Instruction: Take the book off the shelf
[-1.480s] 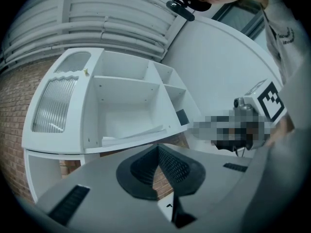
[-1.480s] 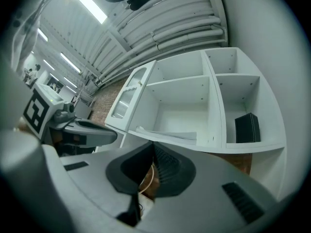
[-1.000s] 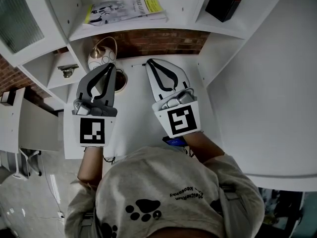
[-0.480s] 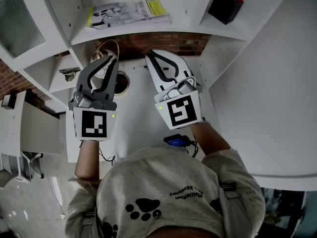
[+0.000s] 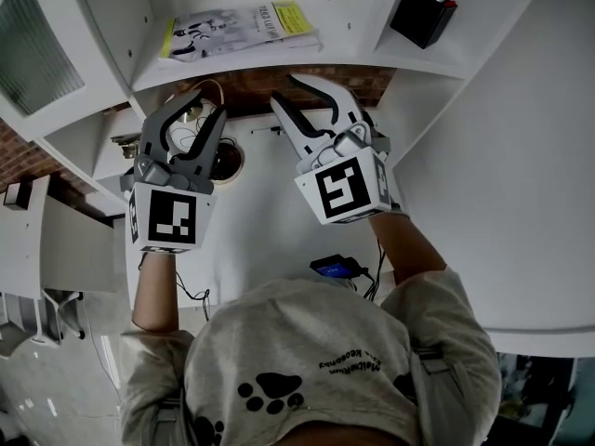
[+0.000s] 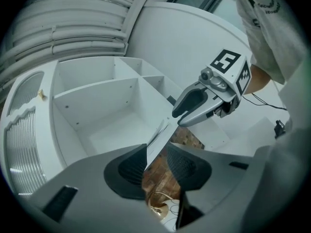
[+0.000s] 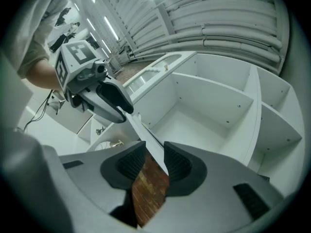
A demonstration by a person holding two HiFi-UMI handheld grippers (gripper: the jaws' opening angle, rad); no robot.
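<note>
The book (image 5: 244, 28), a thin white one with a yellow patch and dark figures on its cover, lies flat on the white shelf board (image 5: 279, 56). Both grippers are raised just below that board's front edge, apart from the book. My left gripper (image 5: 195, 110) is under the book's left half; its jaws are opening with nothing between them. My right gripper (image 5: 296, 91) is under the book's right end, jaws also opening and empty. In the left gripper view the right gripper (image 6: 209, 98) reaches toward the board's edge. In the right gripper view the left gripper (image 7: 97, 93) appears.
A black box (image 5: 420, 7) sits in the compartment to the right. A round white ornament with a gold wire loop (image 5: 200, 119) stands on the desk behind the left jaws, against a brick wall (image 5: 279, 74). A small blue-black device with cables (image 5: 335, 266) lies near my body.
Both grippers have risen and moved forward toward the shelf board. Their jaws, shut before, now stand apart.
</note>
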